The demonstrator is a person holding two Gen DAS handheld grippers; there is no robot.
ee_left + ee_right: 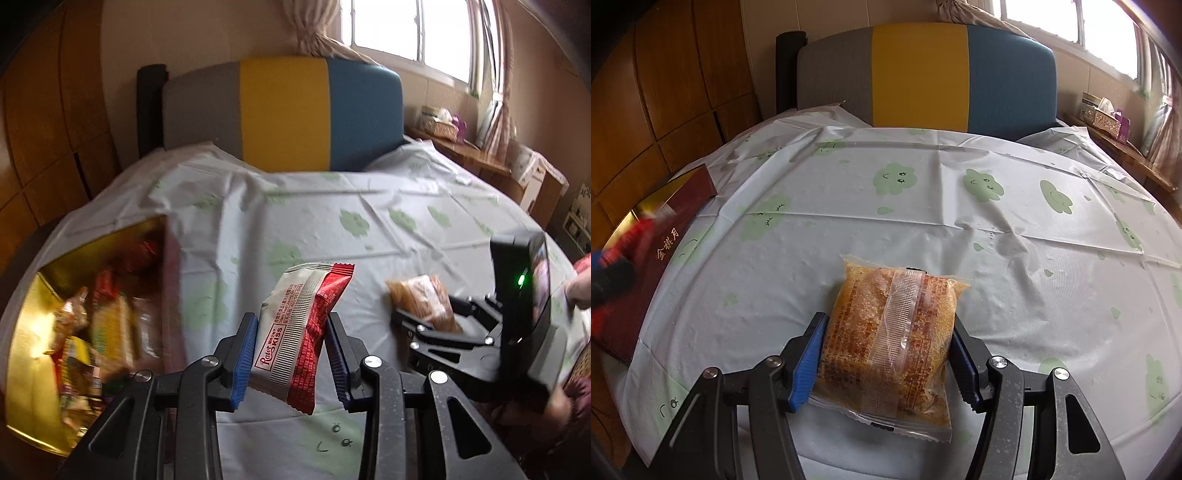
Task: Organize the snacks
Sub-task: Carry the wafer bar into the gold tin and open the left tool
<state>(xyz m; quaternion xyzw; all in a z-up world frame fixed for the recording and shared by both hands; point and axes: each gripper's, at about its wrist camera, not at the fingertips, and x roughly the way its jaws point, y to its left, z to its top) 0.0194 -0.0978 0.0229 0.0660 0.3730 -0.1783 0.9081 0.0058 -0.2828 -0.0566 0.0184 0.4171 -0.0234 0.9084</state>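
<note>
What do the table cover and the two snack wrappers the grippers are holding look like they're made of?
Table cover: likely thin plastic sheeting, with sharp fold creases and a dull sheen. Red-and-white wrapper: probably printed plastic film, with a crimped seam. Clear wrapper: transparent film, contents showing through.

left wrist: looking down close over table (369, 236) | right wrist: likewise | sharing: table, chair (282, 114), box (670, 225)

A home room; curtained window (406, 29), wooden cabinets (665, 92) (panelled), cloud-print tablecloth (923, 229), upholstered chair (923, 77)
</note>
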